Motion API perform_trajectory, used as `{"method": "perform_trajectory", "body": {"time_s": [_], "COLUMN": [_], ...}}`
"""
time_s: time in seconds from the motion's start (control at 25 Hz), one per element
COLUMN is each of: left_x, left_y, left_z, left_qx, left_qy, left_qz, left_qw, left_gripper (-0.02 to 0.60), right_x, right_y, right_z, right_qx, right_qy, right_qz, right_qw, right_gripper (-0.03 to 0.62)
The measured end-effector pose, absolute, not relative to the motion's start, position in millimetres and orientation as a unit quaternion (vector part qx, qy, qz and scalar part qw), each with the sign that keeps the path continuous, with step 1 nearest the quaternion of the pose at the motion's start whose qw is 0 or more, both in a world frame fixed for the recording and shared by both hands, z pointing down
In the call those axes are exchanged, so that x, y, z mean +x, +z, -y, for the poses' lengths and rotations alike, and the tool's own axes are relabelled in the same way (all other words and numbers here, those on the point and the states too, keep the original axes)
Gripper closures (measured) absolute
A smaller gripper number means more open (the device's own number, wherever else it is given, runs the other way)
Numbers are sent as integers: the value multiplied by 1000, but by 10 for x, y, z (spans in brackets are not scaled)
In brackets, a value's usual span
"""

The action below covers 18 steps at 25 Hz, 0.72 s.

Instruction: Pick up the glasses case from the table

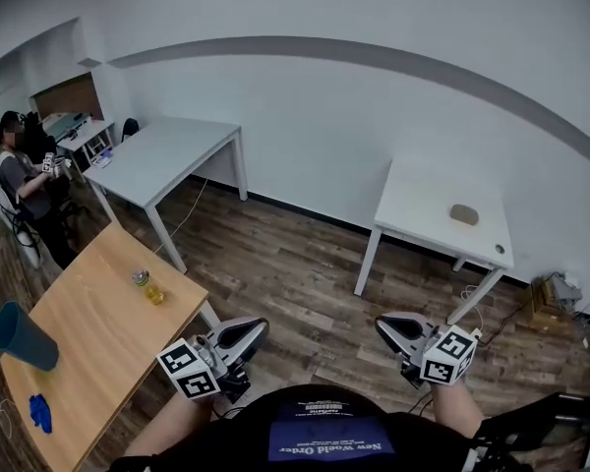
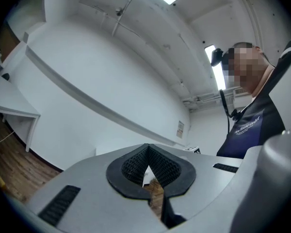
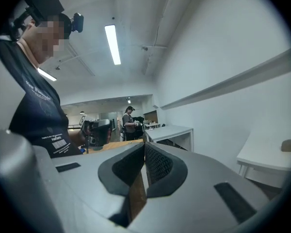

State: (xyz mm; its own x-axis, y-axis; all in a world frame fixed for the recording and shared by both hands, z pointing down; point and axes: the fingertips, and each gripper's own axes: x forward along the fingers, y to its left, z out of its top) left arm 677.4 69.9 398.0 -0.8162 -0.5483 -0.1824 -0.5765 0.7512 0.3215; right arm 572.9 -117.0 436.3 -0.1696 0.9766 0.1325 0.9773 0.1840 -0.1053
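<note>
The glasses case [image 1: 463,214] is a small tan oval lying on a white table [image 1: 423,209] against the far wall, at the right of the head view. It also shows at the right edge of the right gripper view, as the tan case [image 3: 289,145] on the table top. My left gripper [image 1: 259,326] and right gripper [image 1: 382,324] are held low near my body, over the wooden floor and well short of that table. Both are shut and hold nothing. The left gripper [image 2: 147,152] points at the white wall, and the right gripper [image 3: 144,149] points along the room.
A wooden table [image 1: 98,332] at the left carries a small bottle [image 1: 149,287], a blue cup [image 1: 25,337] and a blue item [image 1: 40,413]. A longer white table [image 1: 167,155] stands behind it. A person [image 1: 25,180] is at the far left. A cardboard box [image 1: 549,298] sits on the floor at the right.
</note>
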Motion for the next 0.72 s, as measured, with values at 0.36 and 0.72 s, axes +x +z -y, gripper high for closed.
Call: {"method": "perform_trajectory", "body": {"time_s": [0.36,0.72], "left_x": [6196,5598], "left_y": [3890,4036], "left_z": [-2074,-2639], "left_qx": [-327,-293], "left_qy": [175,195], "left_qz": [-928,-935], "left_qw": [43,41], "left_gripper": [584,584], "right_x": [5272,4518], "right_y": [4390,4484], "right_z": [-111,-641], "right_qx": [-617,-633], "right_qy": [2,2], "right_qz": [781,767], "right_qw": [95,106], "right_gripper": [592,592]}}
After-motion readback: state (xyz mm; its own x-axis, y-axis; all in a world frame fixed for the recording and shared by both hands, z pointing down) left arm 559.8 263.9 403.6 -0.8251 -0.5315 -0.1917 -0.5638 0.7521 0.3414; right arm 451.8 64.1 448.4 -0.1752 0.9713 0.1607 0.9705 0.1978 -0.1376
